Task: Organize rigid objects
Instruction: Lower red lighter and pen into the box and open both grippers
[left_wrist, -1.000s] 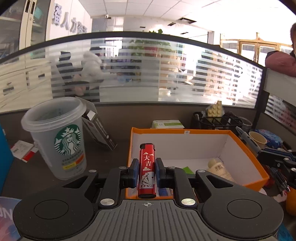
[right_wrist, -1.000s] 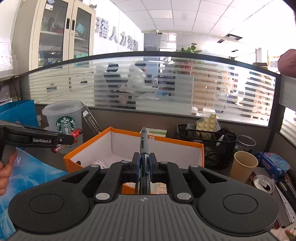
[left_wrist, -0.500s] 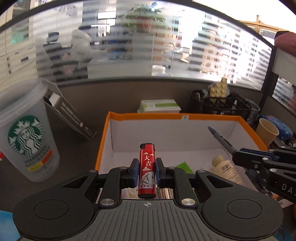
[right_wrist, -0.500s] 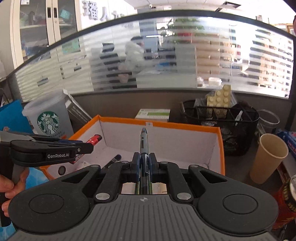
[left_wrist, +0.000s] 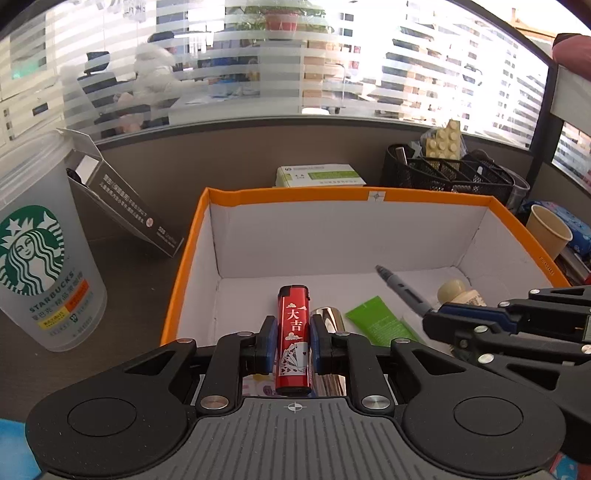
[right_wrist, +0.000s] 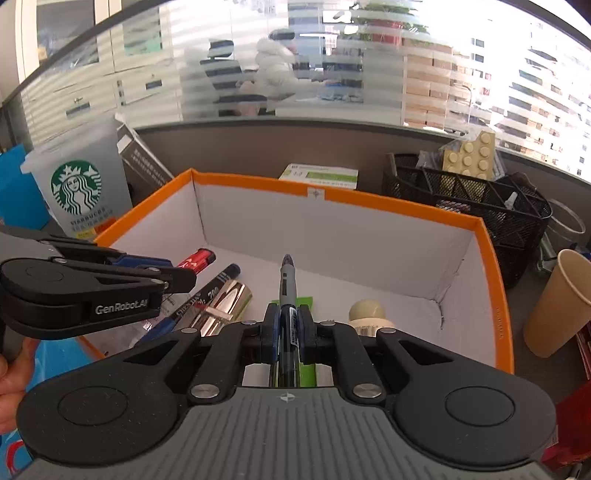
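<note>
My left gripper (left_wrist: 293, 341) is shut on a red lighter (left_wrist: 293, 332) with playing-card print, held over the near left part of the orange-rimmed white box (left_wrist: 332, 194). My right gripper (right_wrist: 288, 332) is shut on a grey-blue pen (right_wrist: 287, 280) pointing into the same box (right_wrist: 332, 201). Each gripper shows in the other's view: the right one (left_wrist: 436, 321) with its pen (left_wrist: 400, 286), the left one (right_wrist: 184, 275) with the lighter (right_wrist: 197, 258). On the box floor lie a shiny metallic cylinder (right_wrist: 221, 302), a dark marker (right_wrist: 207, 295), a green tube (left_wrist: 380, 325) and a cream-capped bottle (right_wrist: 367, 314).
A Starbucks cup (left_wrist: 40, 254) and a tilted dark carton (left_wrist: 122, 210) stand left of the box. Behind it lies a green-white packet (left_wrist: 319, 175); a black mesh organiser (right_wrist: 465, 195) and a paper cup (right_wrist: 557, 302) stand right. A hand (right_wrist: 11, 373) grips the left tool.
Both grippers moved forward and down over the box and now point more steeply into it. The grips on the lighter and the pen are unchanged.
</note>
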